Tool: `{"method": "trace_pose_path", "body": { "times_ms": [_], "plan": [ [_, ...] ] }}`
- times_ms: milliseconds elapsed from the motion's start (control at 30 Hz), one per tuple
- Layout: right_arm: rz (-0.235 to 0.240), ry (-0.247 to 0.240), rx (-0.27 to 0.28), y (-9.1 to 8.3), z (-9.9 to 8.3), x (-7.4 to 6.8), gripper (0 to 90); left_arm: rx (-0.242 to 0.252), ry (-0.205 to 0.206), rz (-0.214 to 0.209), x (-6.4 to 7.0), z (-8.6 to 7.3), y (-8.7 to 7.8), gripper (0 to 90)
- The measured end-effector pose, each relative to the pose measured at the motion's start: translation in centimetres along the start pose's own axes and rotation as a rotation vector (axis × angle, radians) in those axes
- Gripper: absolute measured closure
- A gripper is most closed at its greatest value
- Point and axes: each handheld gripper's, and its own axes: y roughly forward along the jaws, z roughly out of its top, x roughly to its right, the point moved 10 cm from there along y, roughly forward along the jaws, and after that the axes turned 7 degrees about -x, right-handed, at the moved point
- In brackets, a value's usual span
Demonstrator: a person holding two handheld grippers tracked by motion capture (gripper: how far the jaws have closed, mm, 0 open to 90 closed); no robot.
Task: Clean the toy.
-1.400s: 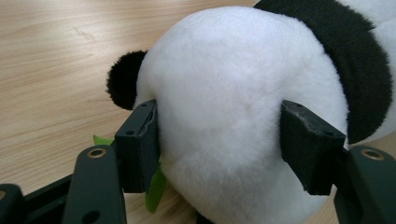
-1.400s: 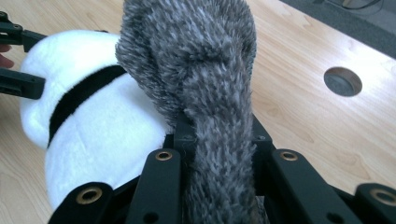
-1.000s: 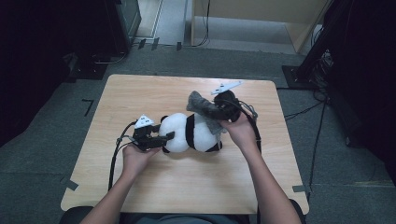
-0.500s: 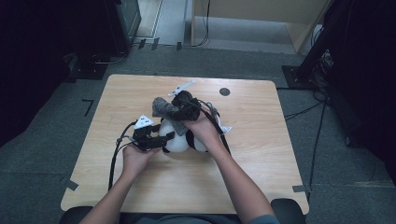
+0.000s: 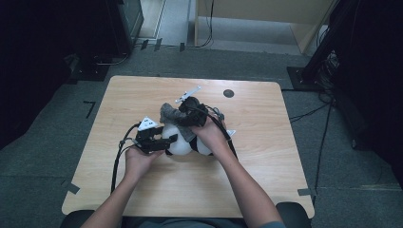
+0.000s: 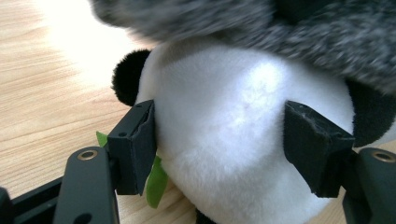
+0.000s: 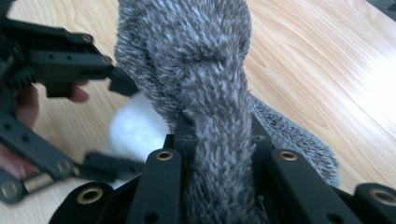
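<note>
The left claw (image 6: pixel 219 149) is gripping the panda toy (image 6: pixel 233 154); the right claw (image 7: pixel 219 135) is clamping the grey cloth (image 7: pixel 205 70), hovering over the panda, draping not yet done.

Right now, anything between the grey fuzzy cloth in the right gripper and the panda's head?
Nothing visible. The right gripper is shut on the grey fuzzy cloth, which hangs just over the plush panda. The left gripper has its jaws on the sides of the white head, low down; the top looks free.
</note>
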Motion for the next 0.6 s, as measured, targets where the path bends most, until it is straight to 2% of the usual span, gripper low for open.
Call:
{"method": "trace_pose_path", "body": {
  "times_ms": [133,333,600],
  "plan": [
    [0.0,0.026,0.01,-1.0,-1.2,1.3,74.3,0.0,-0.001,-0.002,0.0,0.0,0.1,30.6],
    [-0.045,0.04,0.029,-3.3,-2.7,3.0,74.4,-0.006,-0.004,-0.004,0.0,-0.1,0.1,31.3],
    [-0.065,0.124,0.069,-6.1,-5.1,6.0,74.4,-0.008,-0.006,-0.007,0.0,-0.1,0.1,31.4]
  ]
}}
